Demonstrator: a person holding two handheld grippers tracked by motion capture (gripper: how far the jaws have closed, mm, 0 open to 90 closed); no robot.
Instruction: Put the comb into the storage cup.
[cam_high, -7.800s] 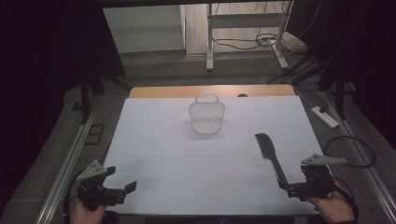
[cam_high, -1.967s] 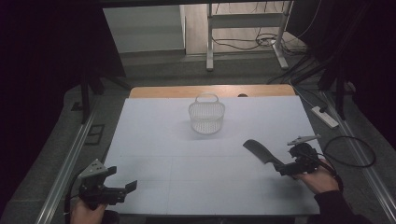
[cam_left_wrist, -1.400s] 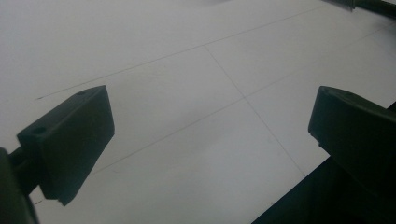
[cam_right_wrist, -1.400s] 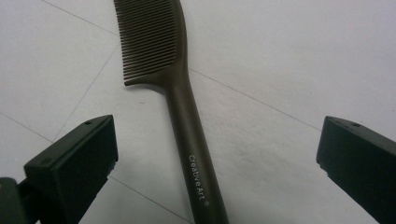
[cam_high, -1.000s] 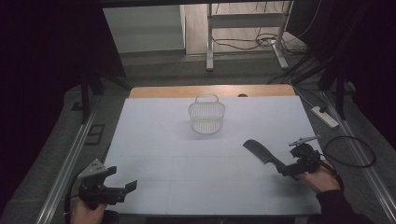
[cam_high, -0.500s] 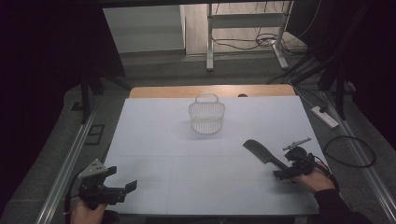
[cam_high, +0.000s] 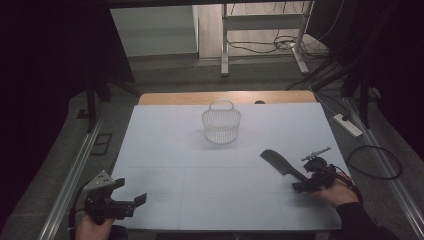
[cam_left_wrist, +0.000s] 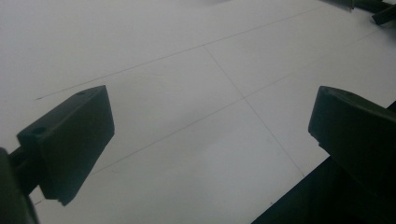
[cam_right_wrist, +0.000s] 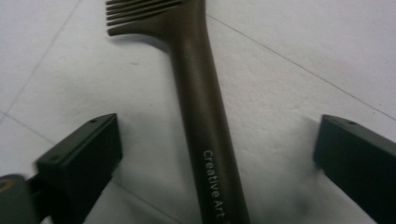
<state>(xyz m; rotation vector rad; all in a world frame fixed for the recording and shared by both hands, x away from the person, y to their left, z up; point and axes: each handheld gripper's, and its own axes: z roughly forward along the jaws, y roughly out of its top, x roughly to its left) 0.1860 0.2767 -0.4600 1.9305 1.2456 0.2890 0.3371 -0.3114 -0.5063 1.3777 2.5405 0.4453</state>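
Dark plastic, that comb (cam_right_wrist: 205, 116) (handle printed "Creative Art"), and it's seen lying flat on the white table (cam_high: 165, 150) at the lower right of the high view, handle running between the spread jaws of the right gripper (cam_right_wrist: 215, 158). Nothing is gripped yet; both jaws stand wide apart and clear of the handle. The grab step looks to be in hand, so the jaws need closing square on the handle next. The left gripper (cam_left_wrist: 210, 135) is parked at lower left, gaping wide, empty. Farther up, centre frame, a white basket (cam_high: 221, 123) is standing.
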